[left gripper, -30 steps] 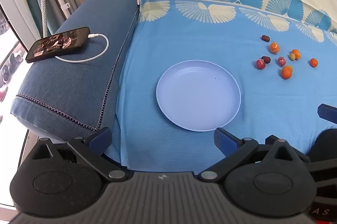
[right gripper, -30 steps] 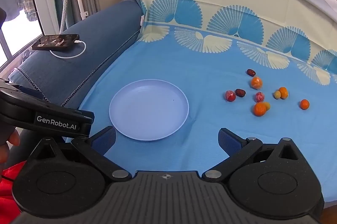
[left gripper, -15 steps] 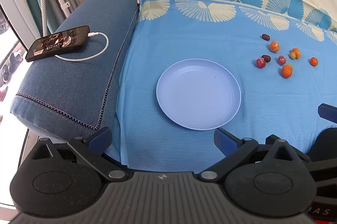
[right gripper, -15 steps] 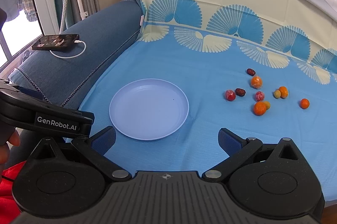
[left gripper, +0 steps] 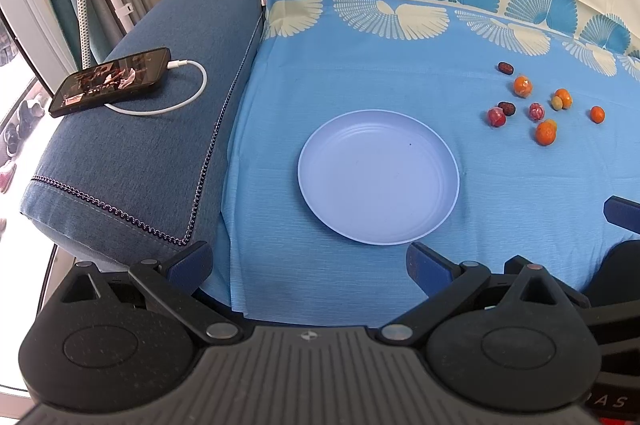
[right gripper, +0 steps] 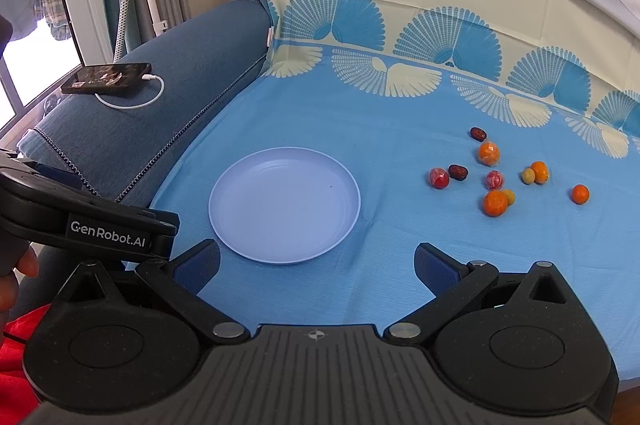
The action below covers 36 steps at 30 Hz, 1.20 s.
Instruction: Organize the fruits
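Note:
An empty pale lilac plate [left gripper: 378,177] [right gripper: 284,211] lies on the blue cloth. Several small fruits lie scattered to its right: orange ones [left gripper: 545,133] [right gripper: 495,203], red ones [left gripper: 496,117] [right gripper: 439,178], dark dates [left gripper: 505,67] [right gripper: 477,133] and small yellow-green ones [right gripper: 528,176]. My left gripper [left gripper: 308,263] is open and empty, near the plate's front edge. My right gripper [right gripper: 316,265] is open and empty, in front of the plate, well short of the fruits. The left gripper's body shows at the left of the right wrist view [right gripper: 80,221].
A blue sofa arm [left gripper: 152,129] on the left carries a phone [left gripper: 110,81] [right gripper: 107,78] with a white charging cable [left gripper: 188,93]. The patterned cloth climbs the sofa back [right gripper: 420,1]. A window and curtains stand at the far left.
Both views have shifted only very slightly; the grippers stay open and nothing on the cloth has moved.

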Each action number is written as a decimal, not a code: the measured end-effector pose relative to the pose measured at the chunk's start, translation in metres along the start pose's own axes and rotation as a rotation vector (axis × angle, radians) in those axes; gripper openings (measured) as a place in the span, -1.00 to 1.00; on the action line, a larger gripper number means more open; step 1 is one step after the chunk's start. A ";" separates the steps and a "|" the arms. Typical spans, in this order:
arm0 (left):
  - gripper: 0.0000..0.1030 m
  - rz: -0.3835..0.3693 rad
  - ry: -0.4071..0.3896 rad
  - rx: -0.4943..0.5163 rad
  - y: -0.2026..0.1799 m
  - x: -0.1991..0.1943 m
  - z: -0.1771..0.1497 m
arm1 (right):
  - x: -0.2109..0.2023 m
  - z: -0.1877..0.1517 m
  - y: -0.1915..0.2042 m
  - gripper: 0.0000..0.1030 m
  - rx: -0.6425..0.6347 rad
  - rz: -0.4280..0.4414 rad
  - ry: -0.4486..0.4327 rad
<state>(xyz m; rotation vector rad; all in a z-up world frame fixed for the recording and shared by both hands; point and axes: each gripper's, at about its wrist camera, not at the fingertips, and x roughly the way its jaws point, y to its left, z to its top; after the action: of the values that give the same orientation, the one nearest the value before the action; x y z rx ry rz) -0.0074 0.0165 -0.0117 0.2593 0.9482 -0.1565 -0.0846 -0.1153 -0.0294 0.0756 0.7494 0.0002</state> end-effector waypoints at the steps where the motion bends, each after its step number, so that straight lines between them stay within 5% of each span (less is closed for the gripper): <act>1: 0.99 0.000 0.000 0.000 0.000 0.000 0.000 | 0.000 0.000 0.000 0.99 0.000 0.000 0.000; 19: 0.99 0.002 0.009 0.008 -0.001 0.003 0.000 | 0.004 -0.003 -0.002 0.99 0.008 0.012 0.009; 25: 0.99 -0.030 0.016 0.032 -0.009 0.004 0.011 | 0.011 -0.002 -0.021 0.99 0.098 0.017 0.017; 33: 0.99 -0.114 0.047 0.117 -0.071 0.033 0.053 | 0.028 -0.009 -0.104 0.99 0.279 -0.177 -0.134; 36: 0.99 -0.175 0.063 0.155 -0.101 0.054 0.072 | 0.038 -0.012 -0.148 0.99 0.356 -0.282 -0.128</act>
<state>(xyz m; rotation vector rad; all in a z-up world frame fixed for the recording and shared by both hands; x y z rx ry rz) 0.0549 -0.1024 -0.0309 0.3259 1.0228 -0.3856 -0.0693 -0.2608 -0.0740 0.3056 0.6202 -0.4042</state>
